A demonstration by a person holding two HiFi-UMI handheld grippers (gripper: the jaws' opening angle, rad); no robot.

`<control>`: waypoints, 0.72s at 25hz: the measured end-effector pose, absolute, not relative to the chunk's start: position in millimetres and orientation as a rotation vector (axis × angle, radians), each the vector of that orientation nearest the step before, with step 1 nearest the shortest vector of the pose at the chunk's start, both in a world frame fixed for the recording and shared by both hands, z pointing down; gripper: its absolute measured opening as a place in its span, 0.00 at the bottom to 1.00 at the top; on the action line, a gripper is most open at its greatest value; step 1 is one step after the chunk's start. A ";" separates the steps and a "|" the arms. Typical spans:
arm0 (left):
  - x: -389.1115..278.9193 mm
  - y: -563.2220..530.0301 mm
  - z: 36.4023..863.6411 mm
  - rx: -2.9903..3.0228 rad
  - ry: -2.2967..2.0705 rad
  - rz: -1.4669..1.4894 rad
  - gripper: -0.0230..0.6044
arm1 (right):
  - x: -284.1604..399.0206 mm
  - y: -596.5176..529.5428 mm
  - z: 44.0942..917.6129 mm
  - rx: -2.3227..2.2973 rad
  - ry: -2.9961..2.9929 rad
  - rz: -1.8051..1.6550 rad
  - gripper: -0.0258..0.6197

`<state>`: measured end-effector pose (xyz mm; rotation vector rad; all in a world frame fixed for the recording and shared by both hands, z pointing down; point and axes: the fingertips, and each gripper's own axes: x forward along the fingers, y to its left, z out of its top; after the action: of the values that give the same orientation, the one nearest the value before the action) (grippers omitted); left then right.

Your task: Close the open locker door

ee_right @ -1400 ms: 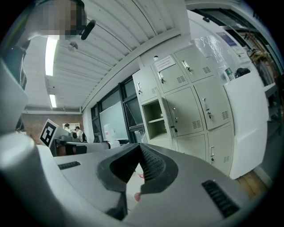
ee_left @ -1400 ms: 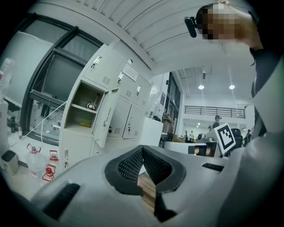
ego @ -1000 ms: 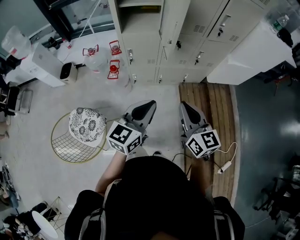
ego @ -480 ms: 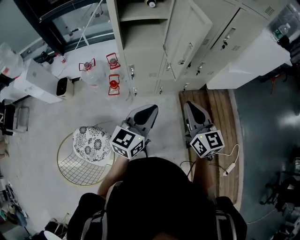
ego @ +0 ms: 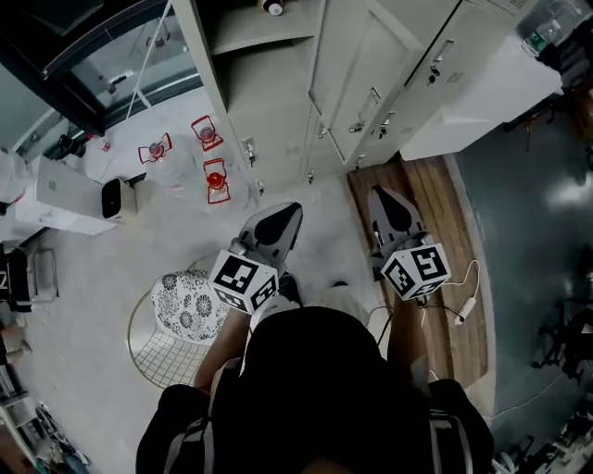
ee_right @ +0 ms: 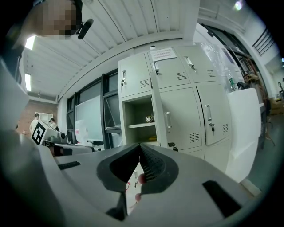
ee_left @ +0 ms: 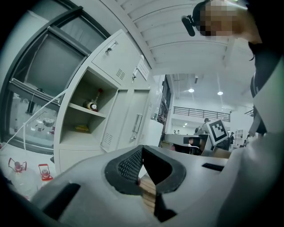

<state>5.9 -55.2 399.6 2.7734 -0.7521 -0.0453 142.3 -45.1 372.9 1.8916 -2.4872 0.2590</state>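
Note:
A bank of cream metal lockers fills the top of the head view. One compartment (ego: 255, 56) stands open, and its door (ego: 361, 65) is swung out to the right of it. That open compartment (ee_right: 138, 116) also shows ahead in the right gripper view, and at the left (ee_left: 84, 119) in the left gripper view. A bottle (ego: 271, 7) lies on its shelf. My left gripper (ego: 288, 211) and right gripper (ego: 381, 194) point level at the lockers, side by side, with bare floor between them and the doors. Both are shut and hold nothing.
A wire stool with a patterned cushion (ego: 188, 305) stands behind my left gripper. Water jugs with red handles (ego: 213, 176) sit on the floor by the lockers. A wooden platform (ego: 454, 231) lies under my right gripper, with a power strip (ego: 463, 310) on it. A white cabinet (ego: 473, 93) juts out at right.
Both grippers have moved forward towards the lockers, which now loom larger. The stool and jugs have slid back in the view. Both grippers stayed shut.

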 end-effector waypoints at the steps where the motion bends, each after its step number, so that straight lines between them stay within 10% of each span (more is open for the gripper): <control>1: 8.0 -57.9 400.4 2.774 -0.743 -0.041 0.07 | 143.8 -46.7 372.2 1.896 -2.483 0.258 0.05; 18: 70.8 -92.8 389.3 2.755 -0.864 -0.042 0.07 | 192.4 -111.3 354.8 1.725 -2.626 0.198 0.18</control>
<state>70.8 -92.8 389.3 2.7553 -0.8636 -0.0417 192.4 -111.3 354.8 1.7252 -2.6255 0.1985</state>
